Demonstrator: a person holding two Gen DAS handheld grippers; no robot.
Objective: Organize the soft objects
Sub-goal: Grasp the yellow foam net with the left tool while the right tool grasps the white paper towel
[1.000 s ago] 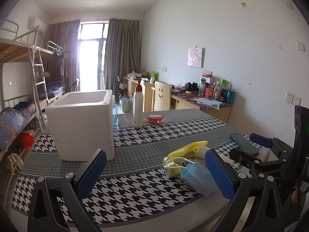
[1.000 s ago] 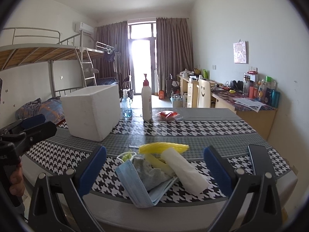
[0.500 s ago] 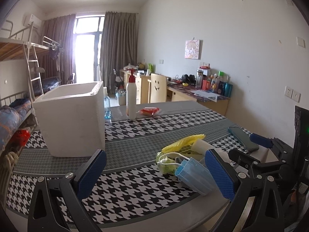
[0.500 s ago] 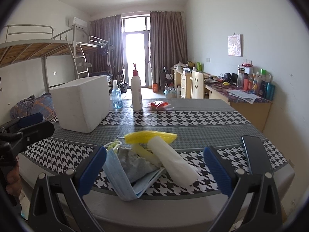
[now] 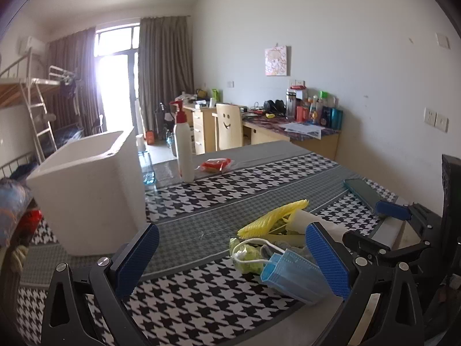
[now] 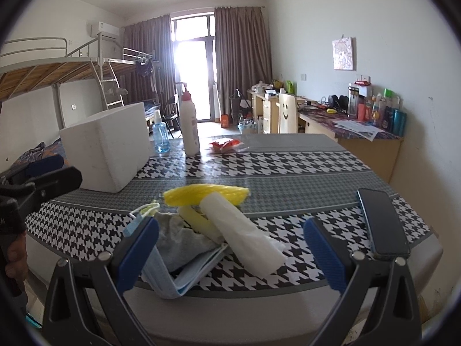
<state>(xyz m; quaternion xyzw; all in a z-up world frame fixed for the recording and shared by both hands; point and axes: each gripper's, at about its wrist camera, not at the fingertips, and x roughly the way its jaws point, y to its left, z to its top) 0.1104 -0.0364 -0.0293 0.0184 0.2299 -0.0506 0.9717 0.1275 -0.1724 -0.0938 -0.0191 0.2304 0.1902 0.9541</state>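
Blue face mask [image 6: 173, 282], grey cloth [image 6: 181, 239], yellow netting [image 6: 207, 194], white roll [image 6: 245, 236], heaped together

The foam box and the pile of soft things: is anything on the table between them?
No. In the left wrist view only bare checked tablecloth lies between the foam box and the pile.

A white pump bottle [image 6: 190, 124] stands at twelve o'clock, a blue spray bottle [image 6: 160, 134] just left; a phone [image 6: 381, 225] lies at three o'clock.
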